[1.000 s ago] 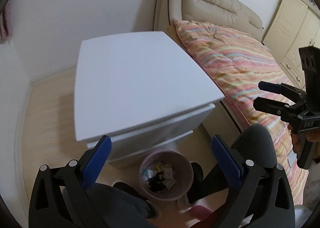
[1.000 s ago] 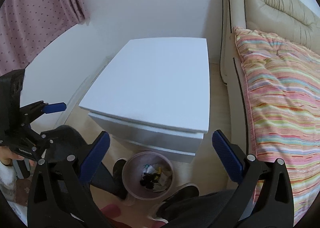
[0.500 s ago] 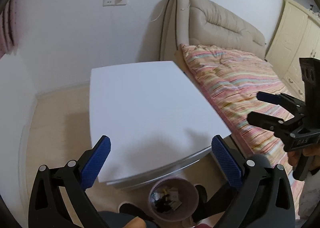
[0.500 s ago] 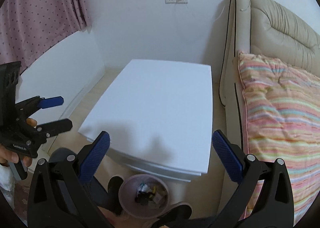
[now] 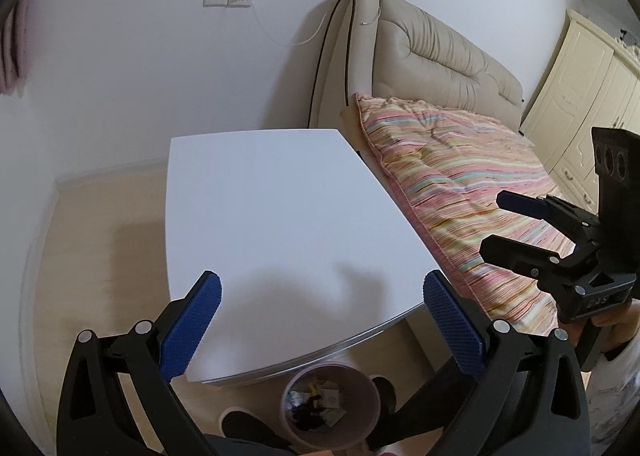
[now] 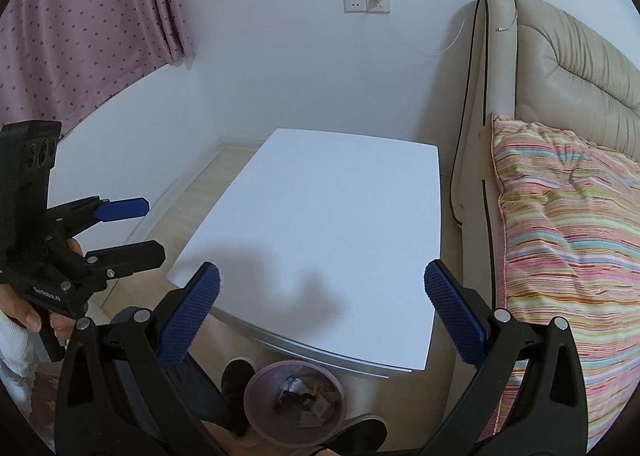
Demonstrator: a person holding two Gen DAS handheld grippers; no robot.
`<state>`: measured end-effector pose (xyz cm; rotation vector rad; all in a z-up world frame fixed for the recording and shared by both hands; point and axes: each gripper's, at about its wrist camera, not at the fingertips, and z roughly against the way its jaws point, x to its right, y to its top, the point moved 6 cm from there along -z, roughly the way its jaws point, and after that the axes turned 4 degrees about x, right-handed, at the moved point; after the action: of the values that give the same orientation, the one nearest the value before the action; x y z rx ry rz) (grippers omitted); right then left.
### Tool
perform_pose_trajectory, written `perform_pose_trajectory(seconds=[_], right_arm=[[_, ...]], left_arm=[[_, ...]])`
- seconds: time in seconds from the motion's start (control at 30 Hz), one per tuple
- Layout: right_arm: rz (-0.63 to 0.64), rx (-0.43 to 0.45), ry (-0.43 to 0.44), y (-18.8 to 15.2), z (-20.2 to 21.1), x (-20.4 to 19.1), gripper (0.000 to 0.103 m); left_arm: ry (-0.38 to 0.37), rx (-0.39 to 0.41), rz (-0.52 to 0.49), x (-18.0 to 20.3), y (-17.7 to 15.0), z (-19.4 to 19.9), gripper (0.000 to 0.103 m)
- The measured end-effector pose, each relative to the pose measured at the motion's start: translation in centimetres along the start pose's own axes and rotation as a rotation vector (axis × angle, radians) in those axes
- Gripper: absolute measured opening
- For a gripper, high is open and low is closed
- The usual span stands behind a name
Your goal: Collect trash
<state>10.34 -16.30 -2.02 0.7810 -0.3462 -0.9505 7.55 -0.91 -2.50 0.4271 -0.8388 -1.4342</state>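
White walls meet a pale wood floor (image 5: 86, 252) in a bedroom corner, with a double socket (image 6: 366, 3) high on the wall and a thin cable hanging from it toward a beige padded headboard (image 5: 432, 63). A striped quilt (image 6: 568, 236) covers the bed beside a white nightstand (image 5: 280, 223), whose top is bare apart from soft shadows. A pink dotted curtain (image 6: 80, 23) hangs at the left of the right wrist view, and cream wardrobe doors (image 5: 592, 95) stand past the bed in the left wrist view. On the floor, just in front of the nightstand's near edge, sits a pink bin (image 5: 331, 404) holding trash (image 6: 304, 396): crumpled white, yellow and dark scraps. Dark shoes (image 6: 236, 380) of the person flank the bin. The left gripper (image 5: 320, 320) hovers above the nightstand's near edge with its blue-padded fingers spread wide and nothing between them. The right gripper (image 6: 322, 314) is likewise spread and empty, held level beside the left one. A hand (image 6: 24, 304) wraps the left gripper's handle in the right wrist view.
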Motion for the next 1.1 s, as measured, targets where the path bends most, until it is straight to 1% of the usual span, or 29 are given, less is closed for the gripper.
perform_pose_trajectory(seconds=[0.2, 0.33, 0.6, 1.1], right_arm=[[-0.006, 0.002, 0.003, 0.17, 0.12, 0.04, 0.1], [-0.008, 0.001, 0.004, 0.24, 0.13, -0.07, 0.1], [-0.011, -0.008, 0.002, 0.14, -0.16, 0.09, 0.1], [-0.015, -0.012, -0.002, -0.03, -0.13, -0.08, 0.1]], left_arm=[[-0.008, -0.005, -0.007, 0.16, 0.16, -0.17, 0.097], [0.025, -0.007, -0.015, 0.11, 0.2, -0.03, 0.097], [0.012, -0.008, 0.001, 0.13, 0.32, 0.01, 0.097], [0.003, -0.007, -0.003, 0.36, 0.09, 0.03, 0.097]])
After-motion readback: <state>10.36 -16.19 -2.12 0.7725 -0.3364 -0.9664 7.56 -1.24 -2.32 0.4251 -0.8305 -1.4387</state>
